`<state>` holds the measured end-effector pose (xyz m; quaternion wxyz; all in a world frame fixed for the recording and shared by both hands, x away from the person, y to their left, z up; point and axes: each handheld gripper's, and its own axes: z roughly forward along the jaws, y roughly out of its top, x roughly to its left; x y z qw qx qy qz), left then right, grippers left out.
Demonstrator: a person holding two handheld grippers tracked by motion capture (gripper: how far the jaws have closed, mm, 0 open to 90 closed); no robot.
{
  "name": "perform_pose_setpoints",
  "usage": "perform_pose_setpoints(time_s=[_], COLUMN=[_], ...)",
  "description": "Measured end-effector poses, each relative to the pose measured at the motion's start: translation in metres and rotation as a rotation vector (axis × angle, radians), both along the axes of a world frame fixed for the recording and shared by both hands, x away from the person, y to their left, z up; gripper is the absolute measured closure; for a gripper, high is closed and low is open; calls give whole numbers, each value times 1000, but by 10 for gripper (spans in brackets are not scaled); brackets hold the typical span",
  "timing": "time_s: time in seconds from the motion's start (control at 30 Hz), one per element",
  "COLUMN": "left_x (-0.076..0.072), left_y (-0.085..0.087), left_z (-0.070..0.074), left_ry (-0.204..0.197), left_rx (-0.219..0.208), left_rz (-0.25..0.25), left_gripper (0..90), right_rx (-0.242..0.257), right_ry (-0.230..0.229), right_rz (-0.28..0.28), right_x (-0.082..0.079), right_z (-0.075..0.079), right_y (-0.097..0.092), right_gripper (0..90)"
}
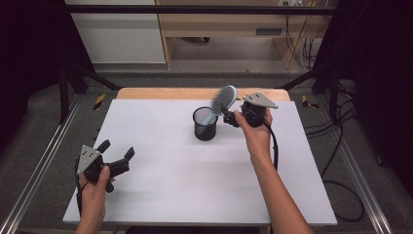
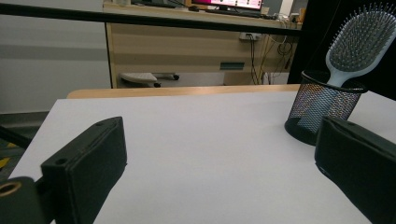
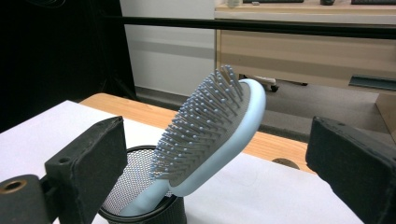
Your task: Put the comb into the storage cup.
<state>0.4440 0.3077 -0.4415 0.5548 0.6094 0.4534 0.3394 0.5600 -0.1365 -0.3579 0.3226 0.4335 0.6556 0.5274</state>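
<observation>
Brush: a pale blue oval paddle hairbrush (image 1: 222,100) is stood handle-down, tilted, in a black wire-mesh cup (image 1: 205,124) on the white bench (image 1: 170,165).
Right claw (image 1: 233,118): spread wide, apparently just beside the brush head.
Left claw (image 1: 117,155): released, held well apart.

Looks like a lab or office test room. White-topped table (image 1: 195,165) inside a black metal frame (image 1: 195,9), black curtains at both sides of it; behind it, pale wood desks (image 2: 187,51) with cables (image 1: 297,44) hanging and monitors (image 2: 226,3) on top.
</observation>
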Motion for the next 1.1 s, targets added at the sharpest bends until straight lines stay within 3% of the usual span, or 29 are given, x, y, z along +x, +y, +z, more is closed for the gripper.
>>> perform_pose_setpoints(time_s=[0.17, 0.4, 0.57, 0.67, 0.77, 0.97, 1.1], left_x=[0, 0, -2, -2, -6, -12, -17], left_y=[0, -2, -4, -7, -6, 1, 4], left_z=[0, 1, 2, 2, 2, 2, 2], left_ry=[-3, -5, -9, -4, -3, 9, 8], left_rx=[2, 14, 30, 44, 70, 64, 74], left_rz=[-4, 2, -4, -10, -23, -27, -37], left_gripper=[29, 29, 37, 34, 31, 30, 30], right_rx=[22, 40, 51, 84, 64, 23, 48], right_ry=[35, 37, 6, -11, -44, -87, -90], right_rz=[-5, -2, 7, 47, 51, 18, 28], right_x=[-2, -8, -13, -16, -20, -24, -29], right_z=[1, 2, 5, 7, 9, 10, 13], right_y=[-5, -9, -13, -16, -19, -31, -42], right_gripper=[53, 64, 69, 87, 83, 75, 89])
